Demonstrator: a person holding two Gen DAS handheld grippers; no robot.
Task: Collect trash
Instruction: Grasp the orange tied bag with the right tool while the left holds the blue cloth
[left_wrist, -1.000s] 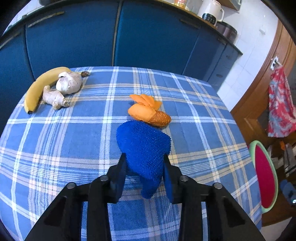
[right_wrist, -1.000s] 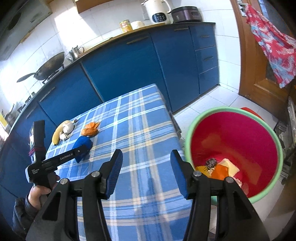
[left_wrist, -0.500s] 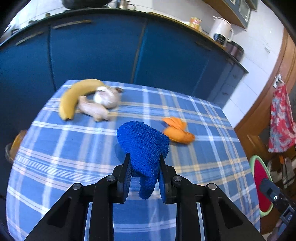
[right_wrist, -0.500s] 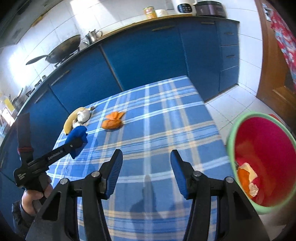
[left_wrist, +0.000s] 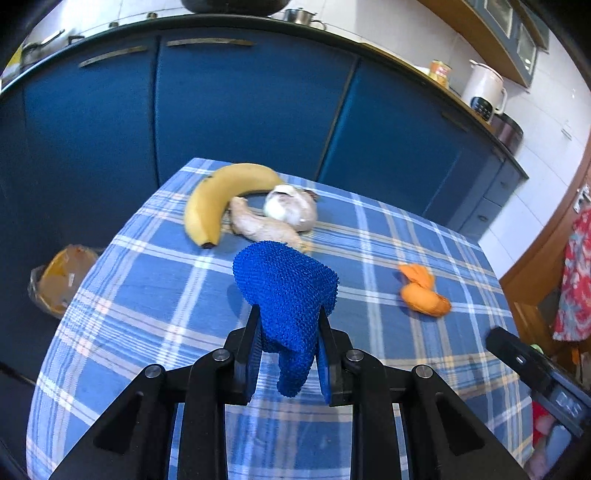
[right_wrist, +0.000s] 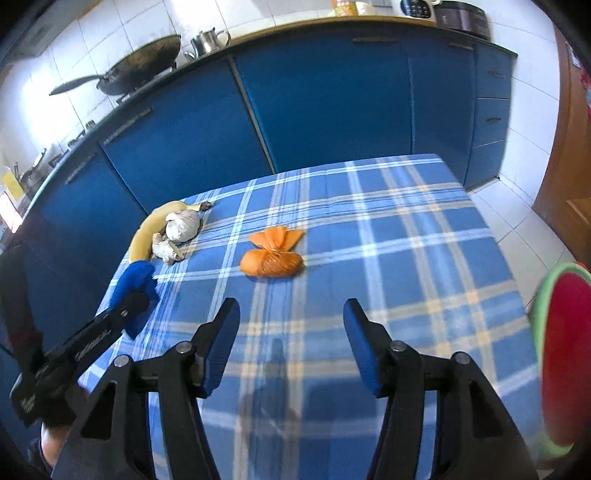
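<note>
My left gripper (left_wrist: 287, 354) is shut on a blue knitted cloth (left_wrist: 286, 284) and holds it above the checked tablecloth (left_wrist: 147, 295). The cloth also shows in the right wrist view (right_wrist: 135, 280), near the table's left edge. An orange peel bundle (right_wrist: 272, 260) lies mid-table, ahead of my right gripper (right_wrist: 291, 343), which is open and empty above the near part of the table. The peel also shows in the left wrist view (left_wrist: 424, 297), to the right. The red bin with a green rim (right_wrist: 561, 354) stands off the table's right side.
A banana (left_wrist: 218, 199), a ginger root (left_wrist: 262, 229) and a garlic bulb (left_wrist: 291, 208) lie together at the table's far left corner. Blue cabinets (right_wrist: 325, 103) run behind the table. A bag (left_wrist: 59, 277) sits on the floor to the left.
My left gripper has swung left with the cloth, so the banana group now sits ahead and the peel to the right. My right gripper has turned from the bin towards the peel.
</note>
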